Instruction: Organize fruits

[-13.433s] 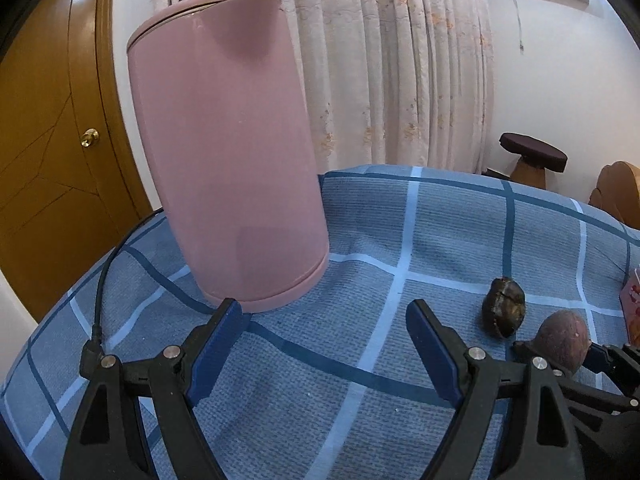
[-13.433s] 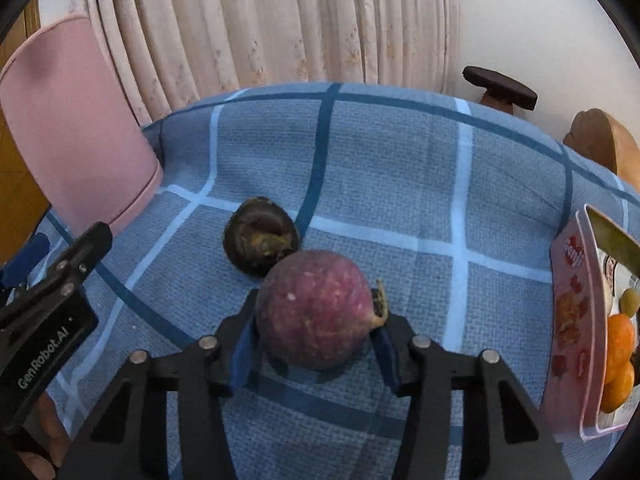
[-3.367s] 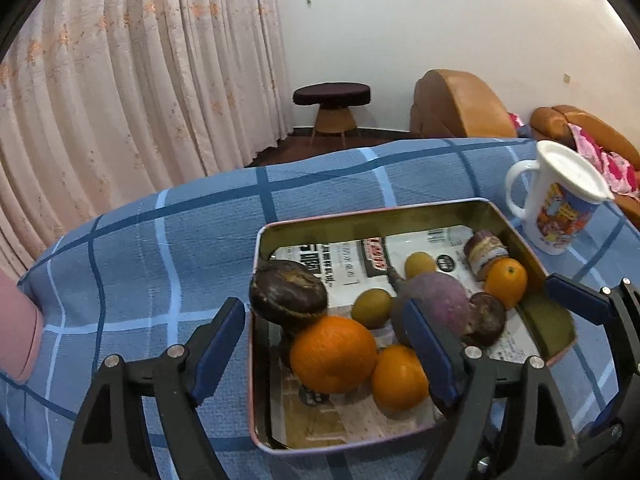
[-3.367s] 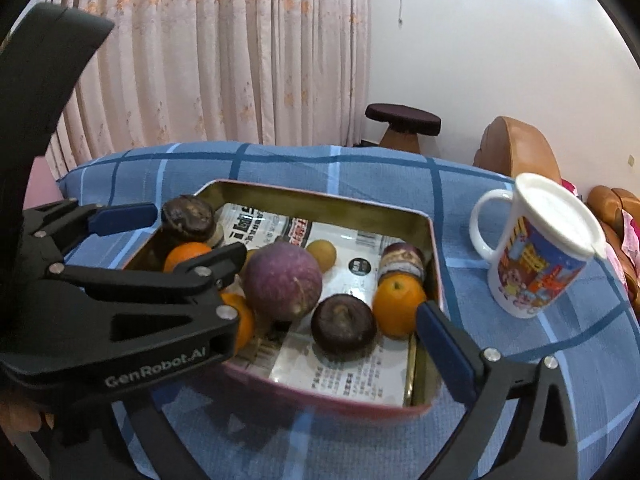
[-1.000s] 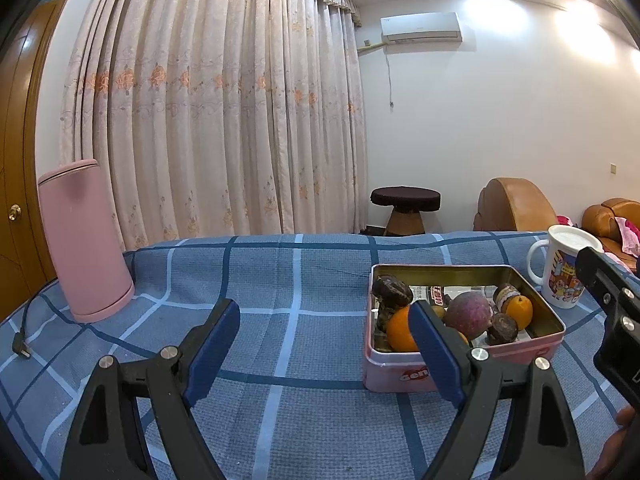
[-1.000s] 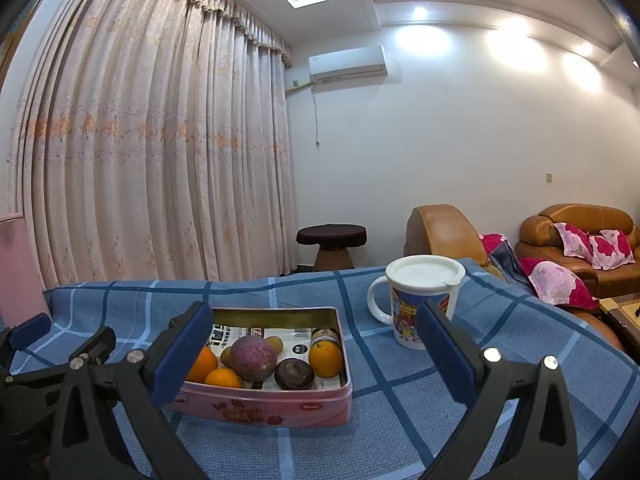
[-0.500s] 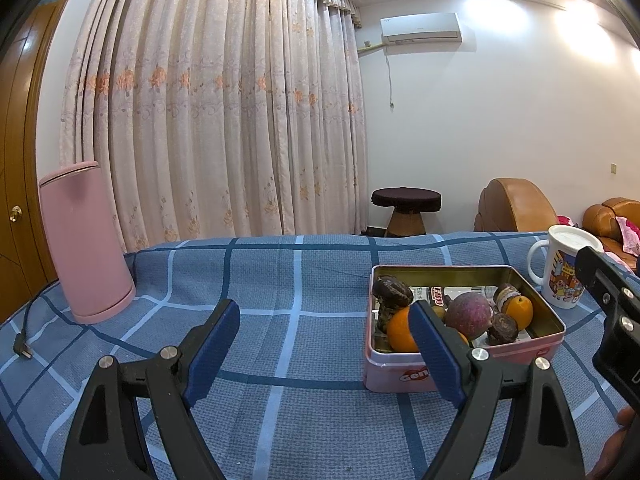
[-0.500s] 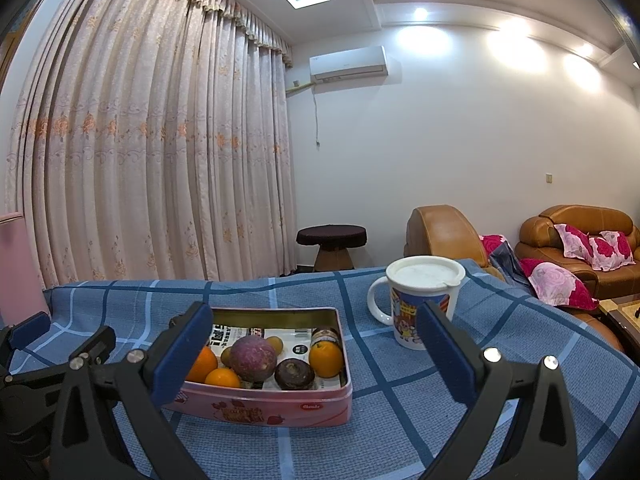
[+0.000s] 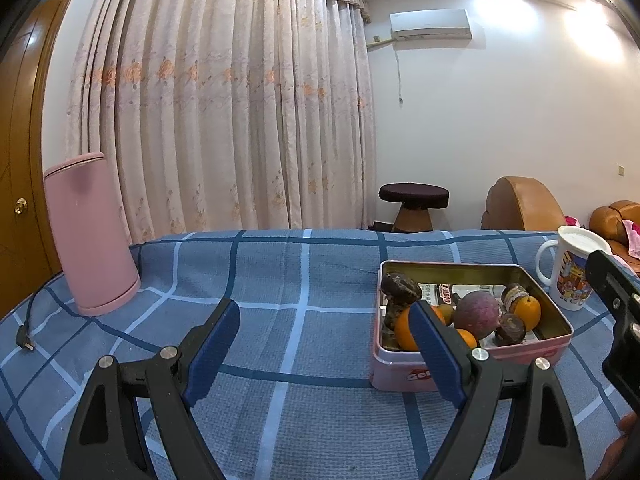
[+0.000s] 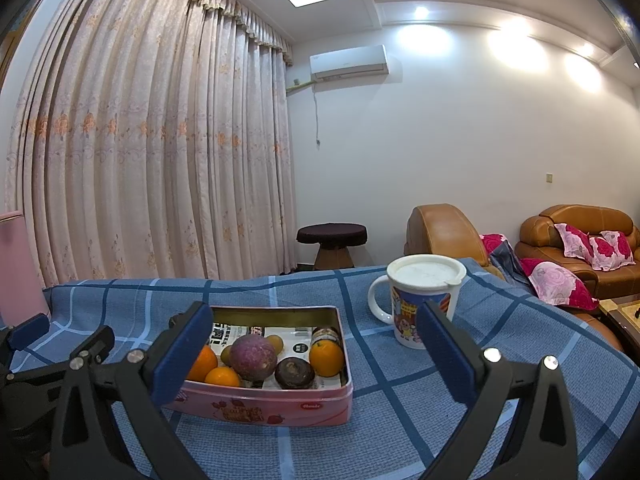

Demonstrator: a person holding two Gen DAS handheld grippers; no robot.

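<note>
Left wrist view: the left gripper (image 9: 324, 344) fills the lower frame, fingers wide apart and empty. The tin (image 9: 556, 342) of fruit sits at right on the blue checked cloth (image 9: 280, 280).

Right wrist view: the right gripper (image 10: 316, 352), fingers spread and empty, frames the tin (image 10: 280, 404) at lower centre; a mug (image 10: 420, 300) stands right of it.

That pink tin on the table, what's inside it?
The pink tin holds oranges, a large purple fruit, dark brown fruits, small yellow-green fruits and a printed paper lining. The right hand-held gripper finger covers its left end.
</note>
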